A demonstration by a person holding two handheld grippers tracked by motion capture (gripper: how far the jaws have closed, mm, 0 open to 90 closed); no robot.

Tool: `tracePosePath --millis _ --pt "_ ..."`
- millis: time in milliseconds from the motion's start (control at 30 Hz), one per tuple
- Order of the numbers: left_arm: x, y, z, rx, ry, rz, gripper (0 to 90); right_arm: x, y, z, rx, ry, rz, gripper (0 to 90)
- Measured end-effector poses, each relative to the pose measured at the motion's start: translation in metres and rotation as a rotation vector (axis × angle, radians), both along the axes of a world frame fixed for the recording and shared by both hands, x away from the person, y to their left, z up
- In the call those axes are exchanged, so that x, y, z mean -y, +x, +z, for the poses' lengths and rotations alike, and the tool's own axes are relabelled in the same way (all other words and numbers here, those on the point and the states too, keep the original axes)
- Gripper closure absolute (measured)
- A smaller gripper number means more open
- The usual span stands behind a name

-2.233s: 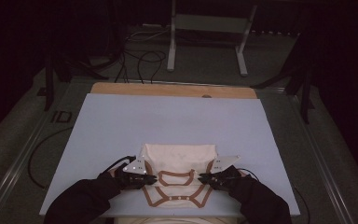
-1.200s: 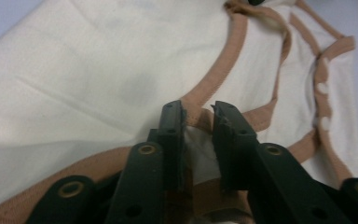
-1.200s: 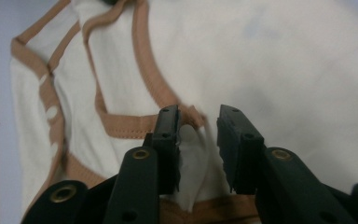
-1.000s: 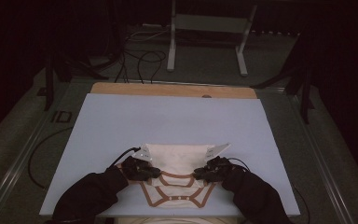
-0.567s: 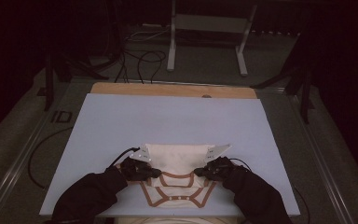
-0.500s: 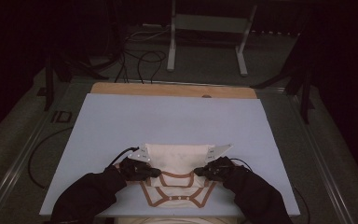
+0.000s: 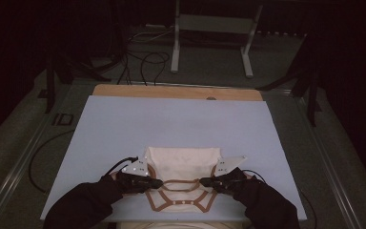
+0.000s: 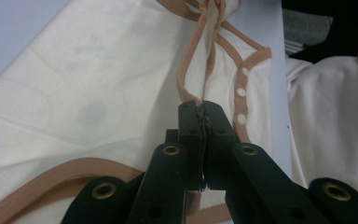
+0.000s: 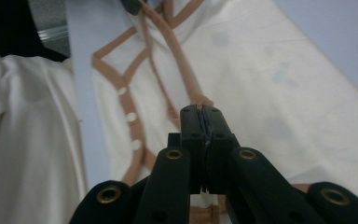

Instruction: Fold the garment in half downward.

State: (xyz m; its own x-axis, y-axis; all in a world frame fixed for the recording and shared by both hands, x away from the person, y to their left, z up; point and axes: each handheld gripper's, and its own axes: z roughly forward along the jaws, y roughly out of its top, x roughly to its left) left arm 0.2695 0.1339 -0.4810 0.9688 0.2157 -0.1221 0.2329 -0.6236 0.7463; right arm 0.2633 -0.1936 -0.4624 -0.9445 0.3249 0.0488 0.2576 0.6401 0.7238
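- My left forearm, in a dark sleeve, comes in from the near left corner and angles toward the middle of the table; the left gripper (image 7: 153,183) lies low and nearly level, its tips pointing right.
- In the left gripper view (image 8: 200,108) its jaws are pressed together on the tan trim (image 8: 190,70) of the cream garment (image 7: 183,162), with the band rising out of the pinch.
- The cream garment lies flat at the near middle of the pale blue table cover (image 7: 124,124), its tan-edged neckline facing me, stretched between my two grippers; more cream cloth (image 8: 326,126) hangs off the near edge.
- The right gripper (image 7: 206,182) mirrors the left, tips pointing left, my right forearm coming in from the near right.
- In the right gripper view (image 9: 201,109) its jaws are clamped tight on the same tan trim (image 9: 177,56), beside the row of white snaps (image 9: 131,116).
- Compared with two seconds ago, the garment's far edge sits nearer to me and its upper part looks shorter; both jaws have just been closing on the trim, and both hands have lifted slightly, raising the neckline.
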Motion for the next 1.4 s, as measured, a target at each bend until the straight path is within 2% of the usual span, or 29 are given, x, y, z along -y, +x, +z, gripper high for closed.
tracePosePath --millis 33,100,133,333,533,567,733,867,933,1000,1100,1200,1233,1300,1367,1400 --pt "0.0 -0.002 -0.001 0.006 0.0 -0.009 88.3 0.0 -0.003 0.0 -0.015 0.006 0.003 89.5" --pt "0.0 -0.005 -0.002 0.007 0.01 -0.017 88.2 0.001 -0.007 -0.002 -0.016 0.0 0.011 89.5" --pt "0.0 -0.008 -0.003 0.01 0.008 -0.023 88.2 0.002 -0.009 -0.003 -0.036 0.008 0.014 89.5" --pt "0.002 -0.017 -0.007 0.011 0.022 -0.05 88.0 0.001 -0.018 -0.01 -0.058 -0.008 0.038 89.4" --pt "-0.001 -0.02 -0.011 -0.002 0.015 -0.058 87.6 0.0 -0.025 -0.018 -0.099 -0.006 0.066 89.3" --pt "-0.001 -0.02 -0.012 -0.011 0.016 -0.057 87.7 0.0 -0.026 -0.02 -0.091 -0.01 0.069 89.3" --pt "0.0 -0.024 -0.016 -0.013 0.031 -0.079 87.0 0.002 -0.03 -0.025 -0.125 -0.01 0.08 88.8" --pt "-0.001 -0.025 -0.019 -0.021 0.034 -0.088 86.8 0.0 -0.032 -0.029 -0.121 -0.027 0.099 88.8" --pt "-0.001 -0.026 -0.021 -0.03 0.039 -0.097 86.8 -0.001 -0.034 -0.029 -0.138 -0.031 0.108 89.8" --pt "-0.001 -0.027 -0.024 -0.032 0.048 -0.105 85.7 -0.001 -0.034 -0.031 -0.132 -0.028 0.12 89.8" --pt "-0.001 -0.027 -0.028 -0.052 0.057 -0.128 81.8 -0.001 -0.034 -0.032 -0.152 -0.032 0.119 89.7" --pt "-0.001 -0.027 -0.029 -0.054 0.066 -0.135 74.7 -0.002 -0.034 -0.033 -0.159 -0.037 0.129 89.3" --pt "-0.002 -0.028 -0.029 -0.054 0.064 -0.139 72.3 -0.002 -0.034 -0.034 -0.161 -0.036 0.136 88.0" --pt "-0.002 -0.028 -0.029 -0.046 0.068 -0.147 70.2 -0.002 -0.035 -0.036 -0.19 -0.036 0.166 79.5" --pt "-0.003 -0.029 -0.027 -0.049 0.052 -0.152 66.9 -0.004 -0.036 -0.037 -0.193 -0.034 0.175 70.3" --pt "-0.003 -0.029 -0.026 -0.046 0.045 -0.15 63.3 -0.004 -0.036 -0.036 -0.178 -0.03 0.18 63.2"
